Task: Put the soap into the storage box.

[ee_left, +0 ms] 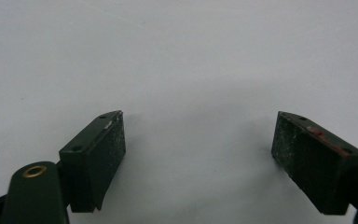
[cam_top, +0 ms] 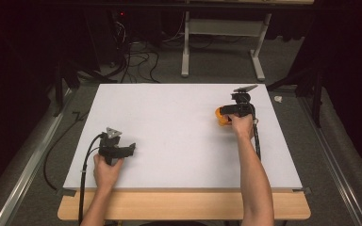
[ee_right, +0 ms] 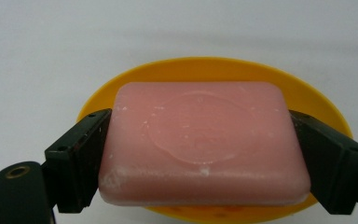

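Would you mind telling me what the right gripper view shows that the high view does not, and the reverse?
Right gripper view: a rectangular pink soap bar with an embossed oval stamp, clamped between the right tool jaws.

High view: the left tool, held low over the white table, both forearms, the floor cables and a white-legged frame behind.

Both: the round yellow plastic dish and the table surface.

Looks like a lab / recording rig, not a home. White board (cam_top: 169, 136) laid on a wooden table (cam_top: 184, 212), dark curtains all round, grey carpet floor (cam_top: 217, 66). Bundle of black cables (cam_top: 136, 59) on the floor behind, red indicator light (cam_top: 121, 13) on gear in the dark, metal rails (cam_top: 23, 174) either side, white-legged bench frame (cam_top: 224, 42) at the back
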The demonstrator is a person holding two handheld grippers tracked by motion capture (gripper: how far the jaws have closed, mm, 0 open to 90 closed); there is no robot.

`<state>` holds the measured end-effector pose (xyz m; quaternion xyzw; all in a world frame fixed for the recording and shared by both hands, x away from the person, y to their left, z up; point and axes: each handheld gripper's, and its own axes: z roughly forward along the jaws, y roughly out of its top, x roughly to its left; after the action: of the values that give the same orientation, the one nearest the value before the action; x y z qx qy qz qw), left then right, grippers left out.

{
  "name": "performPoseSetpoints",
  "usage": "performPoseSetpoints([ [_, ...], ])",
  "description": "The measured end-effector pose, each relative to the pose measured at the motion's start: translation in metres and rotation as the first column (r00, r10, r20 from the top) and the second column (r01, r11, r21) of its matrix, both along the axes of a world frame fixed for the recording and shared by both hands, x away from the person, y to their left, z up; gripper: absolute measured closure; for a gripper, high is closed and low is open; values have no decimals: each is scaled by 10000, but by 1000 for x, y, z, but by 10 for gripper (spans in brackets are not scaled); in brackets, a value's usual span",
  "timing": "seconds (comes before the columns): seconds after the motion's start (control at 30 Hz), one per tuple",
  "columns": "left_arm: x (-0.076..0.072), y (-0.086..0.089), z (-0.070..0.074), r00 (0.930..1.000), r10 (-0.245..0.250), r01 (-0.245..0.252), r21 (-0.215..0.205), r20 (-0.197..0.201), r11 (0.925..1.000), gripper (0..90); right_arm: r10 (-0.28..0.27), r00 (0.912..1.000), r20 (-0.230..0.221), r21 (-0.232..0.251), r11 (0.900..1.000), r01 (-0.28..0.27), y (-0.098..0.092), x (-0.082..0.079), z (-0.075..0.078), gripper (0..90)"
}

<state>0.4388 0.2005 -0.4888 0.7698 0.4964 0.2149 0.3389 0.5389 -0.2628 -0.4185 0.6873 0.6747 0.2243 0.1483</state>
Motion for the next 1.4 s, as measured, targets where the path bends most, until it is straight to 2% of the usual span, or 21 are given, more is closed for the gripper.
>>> performPoseSetpoints([
  [0.17,0,0,0,10000,13,-13,-8,10,10000,179,-165,9998,143,-57,9998,165,-1,0,0,131],
  [0.53,0,0,0,10000,1,-1,8,14,10000,178,44,9966,817,-173,9998,-30,-1,-11,16,134],
  [0.57,0,0,0,10000,8,-8,2,13,10000,178,163,9949,995,-360,9993,-128,0,-15,20,135],
  [0.63,0,0,0,10000,7,-7,1,11,10000,178,249,9938,1086,-426,9989,-204,0,-17,22,135],
  [0.83,0,0,0,10000,-9,9,-4,-5,10000,178,393,9881,1488,-294,9989,-353,-2,-29,31,137],
  [1.03,0,0,0,10000,-12,12,-5,-5,10000,178,590,9837,1697,-255,9981,-554,-2,-38,35,139],
  [1.4,0,0,0,10000,-12,12,-6,-6,10000,178,1011,9667,2352,-84,9948,-1020,2,-54,49,146],
])
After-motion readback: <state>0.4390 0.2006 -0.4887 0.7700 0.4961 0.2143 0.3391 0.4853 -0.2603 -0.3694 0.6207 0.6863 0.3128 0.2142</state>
